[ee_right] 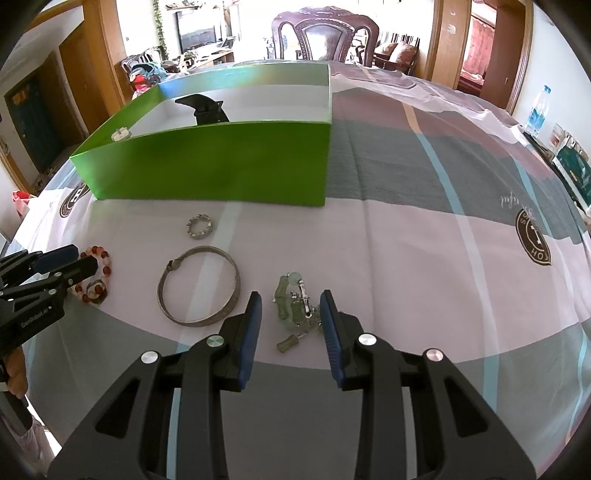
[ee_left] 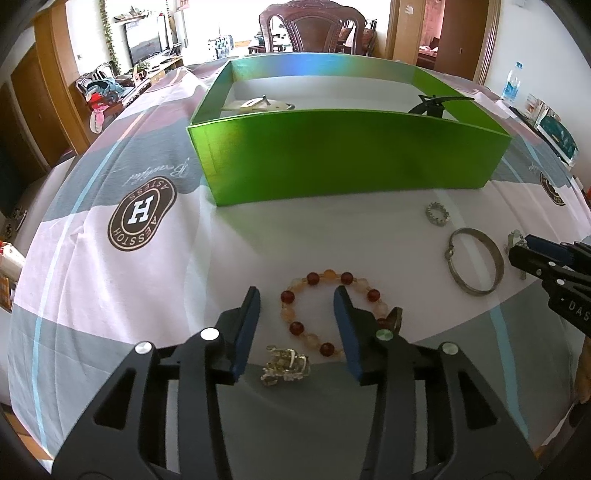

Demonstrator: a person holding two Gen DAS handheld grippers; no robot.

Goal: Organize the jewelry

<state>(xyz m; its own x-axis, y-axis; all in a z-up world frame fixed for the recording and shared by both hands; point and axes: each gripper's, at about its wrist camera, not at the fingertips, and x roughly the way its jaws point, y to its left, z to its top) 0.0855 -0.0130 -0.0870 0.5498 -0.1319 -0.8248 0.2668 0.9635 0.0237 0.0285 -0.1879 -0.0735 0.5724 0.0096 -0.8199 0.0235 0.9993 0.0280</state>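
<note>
A green box (ee_left: pixel 347 158) (ee_right: pixel 207 162) stands on the table; it holds a black hair claw (ee_left: pixel 436 103) (ee_right: pixel 205 107) and a cream clip (ee_left: pixel 258 105). My left gripper (ee_left: pixel 297 295) is open over a red and amber bead bracelet (ee_left: pixel 295 326) (ee_right: pixel 98 273), with a gold trinket (ee_left: pixel 284 365) between its fingers. My right gripper (ee_right: pixel 291 299) (ee_left: pixel 524 251) is open around a green jade and silver bracelet (ee_right: pixel 291 306). A silver bangle (ee_left: pixel 474 266) (ee_right: pixel 199 286) and a small silver ring (ee_left: pixel 437 214) (ee_right: pixel 200 226) lie between them.
The table wears a pink and grey checked cloth (ee_left: pixel 110 295) with brown logos. A dark wooden chair (ee_left: pixel 312 26) stands behind the box. A water bottle (ee_left: pixel 513 86) and books sit at the far right edge.
</note>
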